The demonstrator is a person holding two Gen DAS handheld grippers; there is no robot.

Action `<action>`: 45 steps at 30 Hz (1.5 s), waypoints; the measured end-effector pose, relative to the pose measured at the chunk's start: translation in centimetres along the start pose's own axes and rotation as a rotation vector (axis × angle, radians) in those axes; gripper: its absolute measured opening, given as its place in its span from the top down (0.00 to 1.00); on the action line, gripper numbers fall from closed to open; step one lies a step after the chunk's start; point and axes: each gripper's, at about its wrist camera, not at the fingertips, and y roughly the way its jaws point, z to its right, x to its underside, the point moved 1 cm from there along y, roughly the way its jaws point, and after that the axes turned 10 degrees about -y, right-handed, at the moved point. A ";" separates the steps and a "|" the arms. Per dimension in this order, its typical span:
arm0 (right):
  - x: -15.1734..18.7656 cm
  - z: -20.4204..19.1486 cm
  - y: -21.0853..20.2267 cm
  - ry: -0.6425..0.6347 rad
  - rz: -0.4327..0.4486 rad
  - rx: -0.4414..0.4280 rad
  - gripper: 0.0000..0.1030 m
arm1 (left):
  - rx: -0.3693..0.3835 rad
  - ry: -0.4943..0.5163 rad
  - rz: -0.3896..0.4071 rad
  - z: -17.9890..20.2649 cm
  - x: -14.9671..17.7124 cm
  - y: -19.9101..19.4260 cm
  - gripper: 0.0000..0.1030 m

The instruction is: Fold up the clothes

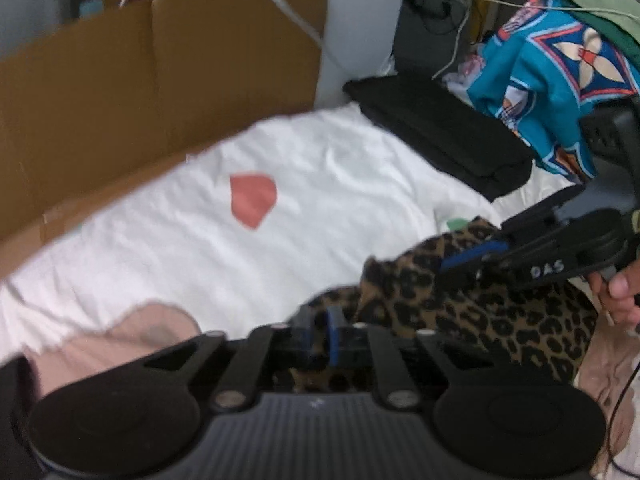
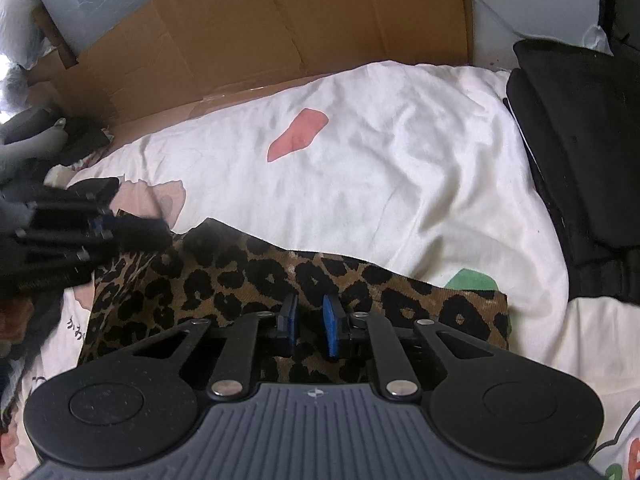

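My right tool [image 2: 310, 326] points down at the leopard-print garment [image 2: 256, 280], which lies flat directly under its blue pads [image 2: 330, 328]. The jaws stand at a narrow gap; no cloth is visibly pinched between them, only passing beneath.

My left tool [image 1: 320, 334] sits over the left end of the same garment [image 1: 460, 300]. Its jaws stand narrowly apart, and motion blur hides whether the pads press on the fabric, so I cannot tell if it grips. In the right wrist view this tool [image 2: 102, 226] appears at the left edge, over the garment's near-left corner.

In the left wrist view, the right tool [image 1: 468, 258] enters from the right, its tip over the cloth, and a hand [image 1: 620, 296] holds its handle.

Beyond both tools spreads a white bedsheet [image 2: 400, 160] with a pink patch [image 2: 298, 134]. Further right of the right tool lies a folded black item [image 2: 580, 152]. Behind the sheet stands flattened cardboard [image 2: 280, 32]. Far right of the left tool hangs a teal patterned cloth [image 1: 552, 92].
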 end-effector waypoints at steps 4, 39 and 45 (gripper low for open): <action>0.2 0.1 -0.1 0.002 0.000 -0.008 0.82 | 0.018 -0.043 0.002 -0.5 0.2 0.4 0.50; 0.4 0.5 -0.1 -0.007 0.005 -0.036 0.82 | -0.205 -0.427 0.100 -11.0 2.5 -3.9 0.48; 0.4 0.4 -0.2 -0.016 0.006 -0.033 0.82 | -0.205 -0.369 0.031 -9.5 3.7 -1.6 0.68</action>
